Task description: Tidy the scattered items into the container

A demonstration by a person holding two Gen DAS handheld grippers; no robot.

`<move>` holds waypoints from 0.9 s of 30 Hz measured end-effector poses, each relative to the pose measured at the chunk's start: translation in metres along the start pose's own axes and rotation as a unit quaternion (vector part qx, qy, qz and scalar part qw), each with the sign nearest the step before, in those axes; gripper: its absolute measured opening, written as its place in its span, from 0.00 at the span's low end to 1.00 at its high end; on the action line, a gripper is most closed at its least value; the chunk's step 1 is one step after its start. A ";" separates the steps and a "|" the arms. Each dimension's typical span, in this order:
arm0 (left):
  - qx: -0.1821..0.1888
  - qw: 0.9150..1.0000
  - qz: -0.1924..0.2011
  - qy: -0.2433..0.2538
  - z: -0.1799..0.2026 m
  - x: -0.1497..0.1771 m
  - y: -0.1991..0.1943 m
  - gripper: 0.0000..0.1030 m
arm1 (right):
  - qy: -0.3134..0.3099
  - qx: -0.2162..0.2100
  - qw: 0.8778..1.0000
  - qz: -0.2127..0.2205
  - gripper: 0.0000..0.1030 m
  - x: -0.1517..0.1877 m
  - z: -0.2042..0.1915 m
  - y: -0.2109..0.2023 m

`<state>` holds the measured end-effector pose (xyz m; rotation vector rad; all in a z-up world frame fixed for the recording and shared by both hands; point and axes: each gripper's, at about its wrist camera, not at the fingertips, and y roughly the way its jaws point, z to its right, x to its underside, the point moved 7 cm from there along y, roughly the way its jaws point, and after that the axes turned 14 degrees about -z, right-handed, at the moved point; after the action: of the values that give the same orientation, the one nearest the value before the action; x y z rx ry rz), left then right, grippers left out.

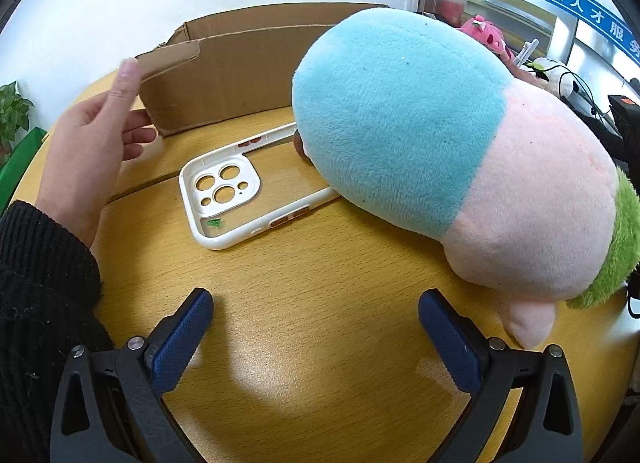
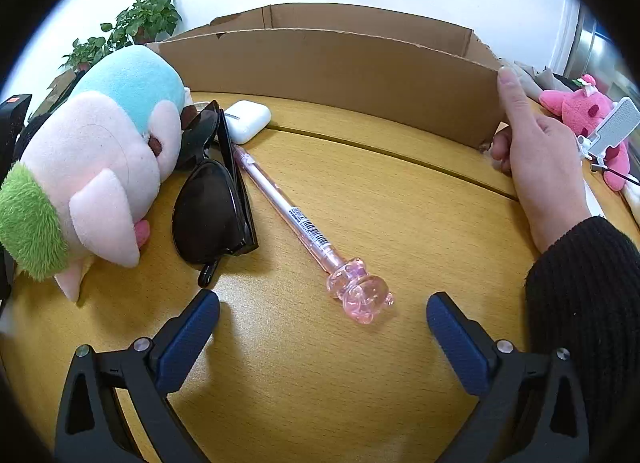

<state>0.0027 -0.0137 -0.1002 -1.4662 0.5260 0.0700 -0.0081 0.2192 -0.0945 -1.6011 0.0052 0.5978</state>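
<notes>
Fingers of both grippers stand wide apart and hold nothing: the left gripper (image 1: 316, 327) sits low in its frame over bare yellow wooden worktop (image 1: 304, 279), and the right gripper (image 2: 323, 327) does the same in its own view. Bare hands are at the brown cardboard box (image 2: 320, 71), which fills the upper middle of both frames. One hand (image 1: 88, 139) touches the box's corner at the left of the left wrist view; another hand (image 2: 540, 159) rests on the box's edge at the right of the right wrist view.

Nothing appears to be in the box yet, though its inside is mostly hidden. This looks like the opening step, with the container being steadied or placed.

Scattered items lie in front of it:
- a pale blue, pink and green plush toy (image 1: 440, 151), resting on one end of a white phone case with camera cut-outs (image 1: 224, 199)
- folded black sunglasses (image 2: 216, 199), left of centre in the right wrist view
- a clear pink pen with a bear-shaped top (image 2: 308, 231), closest to the right gripper
- a white earbud case (image 2: 248, 119), near the box wall

Next, the right fingers would probably need to straddle the pen's slim barrel and close gently.
</notes>
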 end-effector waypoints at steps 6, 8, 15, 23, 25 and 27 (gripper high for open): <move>0.000 1.000 0.000 0.000 0.000 0.000 0.000 1.00 | 0.000 0.000 1.000 0.000 1.00 0.000 -0.001 0.000; 0.000 1.000 0.000 0.000 0.000 0.001 0.000 1.00 | 0.000 0.000 1.000 0.000 1.00 0.000 -0.001 0.000; 0.000 1.000 0.000 0.000 -0.001 0.001 0.000 1.00 | 0.000 0.000 1.000 0.000 1.00 0.000 -0.001 0.000; 0.000 1.000 0.000 0.000 -0.001 0.002 -0.001 1.00 | 0.000 0.001 1.000 0.000 1.00 0.001 -0.002 0.000; 0.000 1.000 0.000 0.000 -0.001 0.002 -0.001 1.00 | 0.000 0.001 1.000 0.000 1.00 0.001 -0.002 0.000; 0.000 1.000 0.000 0.000 -0.002 0.002 -0.001 1.00 | 0.000 0.001 1.000 0.000 1.00 0.000 -0.002 0.000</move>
<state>0.0044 -0.0160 -0.1003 -1.4664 0.5255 0.0710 -0.0071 0.2177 -0.0950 -1.6003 0.0061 0.5973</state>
